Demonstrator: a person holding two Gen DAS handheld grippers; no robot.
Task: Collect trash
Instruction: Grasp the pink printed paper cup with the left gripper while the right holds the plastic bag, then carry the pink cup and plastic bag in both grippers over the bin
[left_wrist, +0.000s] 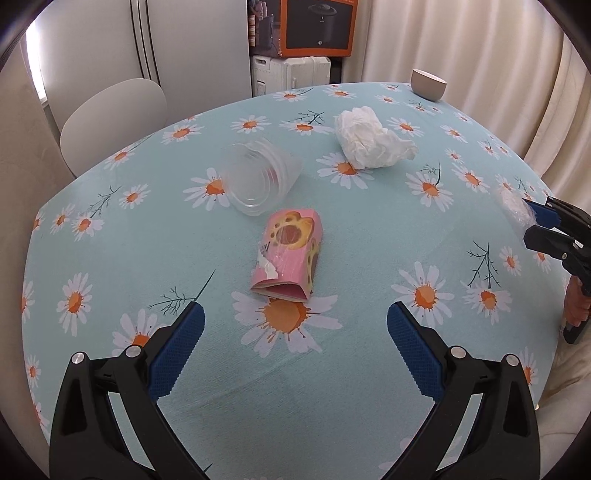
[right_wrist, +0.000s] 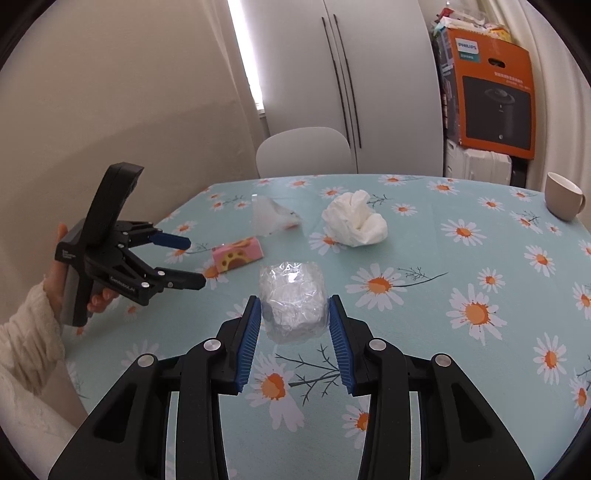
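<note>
1. Over the daisy tablecloth (right_wrist: 461, 280), my right gripper (right_wrist: 294, 334) is clamped on a crumpled wad of clear plastic wrap (right_wrist: 293, 304), both blue pads pressed into its sides. The wad looks lifted clear of the cloth.
2. My left gripper (left_wrist: 295, 332) is empty, jaws spread wide, pointing down at the pink paw-print carton (left_wrist: 290, 254).
3. Other trash, placed relative to that carton: clear plastic cup (left_wrist: 258, 177) on its side just behind it; crumpled white tissue (left_wrist: 369, 138) farther back and to the right; beige mug (left_wrist: 428, 84) at the far table edge, probably not trash.
4. No bin in either view, so I can't tell where the wad goes.
5. Carrying it well: keep the squeeze steady. The film is slick and springy, and I judge it could slip out if I ease off or swing fast.
6. Carton pickup: straddle the narrow sides and close on the body, not the loose torn flap at the near end.
7. Readable text: "PHILIPS" on the orange box (right_wrist: 495, 99) in the background. Small white print on the left gripper's body is too small to make out.
</note>
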